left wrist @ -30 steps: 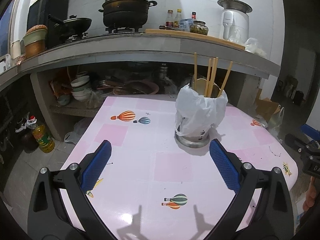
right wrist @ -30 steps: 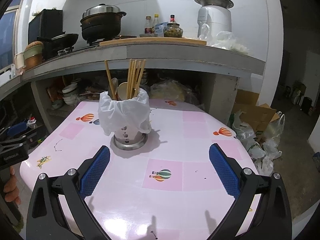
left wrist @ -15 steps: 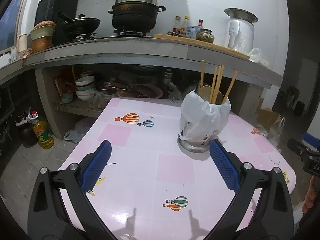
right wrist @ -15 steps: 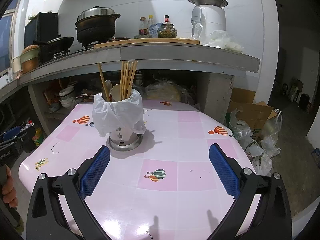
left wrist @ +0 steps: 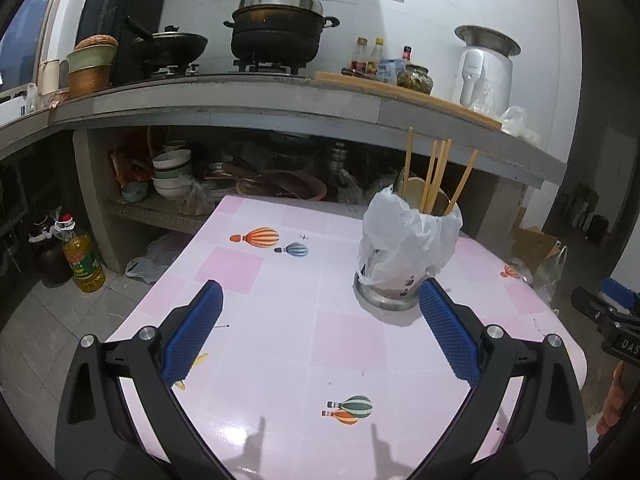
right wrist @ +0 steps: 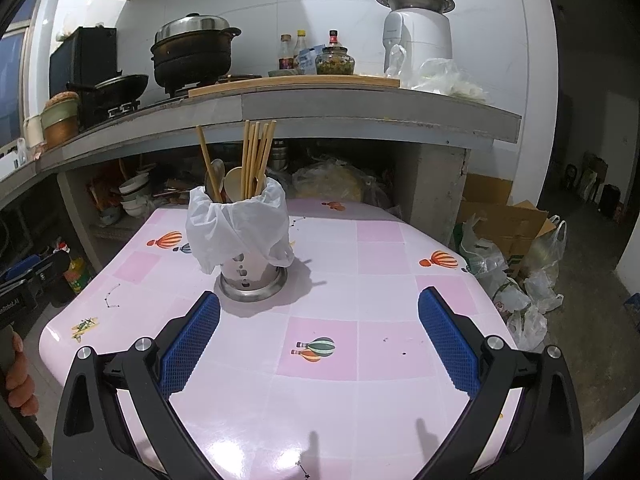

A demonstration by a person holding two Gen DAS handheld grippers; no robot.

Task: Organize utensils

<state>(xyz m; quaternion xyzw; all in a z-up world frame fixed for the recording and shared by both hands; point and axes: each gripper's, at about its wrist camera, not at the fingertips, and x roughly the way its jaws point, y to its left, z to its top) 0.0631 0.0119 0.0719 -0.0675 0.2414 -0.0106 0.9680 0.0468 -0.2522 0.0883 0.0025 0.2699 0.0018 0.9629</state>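
Observation:
A steel utensil holder (left wrist: 386, 288) (right wrist: 252, 276) wrapped in a white plastic bag (left wrist: 408, 240) (right wrist: 236, 224) stands on the pink tiled table (left wrist: 288, 320) (right wrist: 380, 264). Several wooden chopsticks (left wrist: 434, 176) (right wrist: 256, 156) and spoons (right wrist: 234, 184) stick up out of it. My left gripper (left wrist: 320, 332) hangs open above the table, its right pad just in front of the holder's base. My right gripper (right wrist: 320, 336) is open too, the holder beyond its left pad. Neither holds anything.
A concrete counter (left wrist: 280, 100) behind the table carries a black pot (left wrist: 280, 28), a wok, bottles and a white appliance (right wrist: 416, 36). Bowls sit on the shelf underneath (left wrist: 172, 176). An oil bottle (left wrist: 82, 256) stands on the floor left; bags and a box (right wrist: 508, 240) lie right.
Both grippers have drawn back and risen a little from the holder, which looks smaller and lower in each view. Both stay open.

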